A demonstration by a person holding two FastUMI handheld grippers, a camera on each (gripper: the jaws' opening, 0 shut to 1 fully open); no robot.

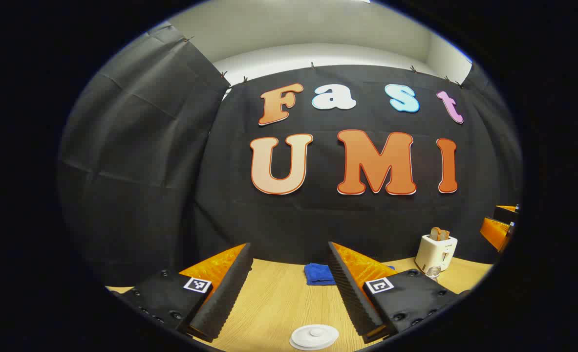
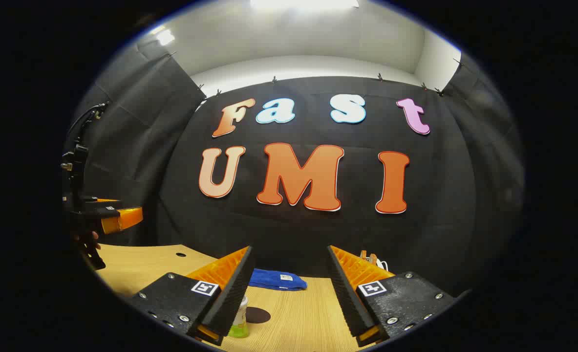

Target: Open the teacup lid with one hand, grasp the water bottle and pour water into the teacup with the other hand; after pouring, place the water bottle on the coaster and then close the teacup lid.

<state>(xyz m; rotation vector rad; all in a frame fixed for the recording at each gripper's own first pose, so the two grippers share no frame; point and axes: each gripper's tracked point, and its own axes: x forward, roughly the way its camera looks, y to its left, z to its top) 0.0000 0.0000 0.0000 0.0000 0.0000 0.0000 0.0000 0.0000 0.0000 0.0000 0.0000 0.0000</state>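
Teacup lid (image 1: 314, 337) sits at the bottom centre of the left gripper view on the counter (image 1: 274, 303), between the released left hand-held gripper (image 1: 289, 288), while the right hand-held gripper (image 2: 289, 293), also released, hovers near the water bottle (image 2: 240, 320) at lower left, likely readying its grasp.

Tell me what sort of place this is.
Likely a staged recording booth, not a real kitchen: black cloth wall, a wooden table, and household props such as a toaster, a blue cloth and a white lid.
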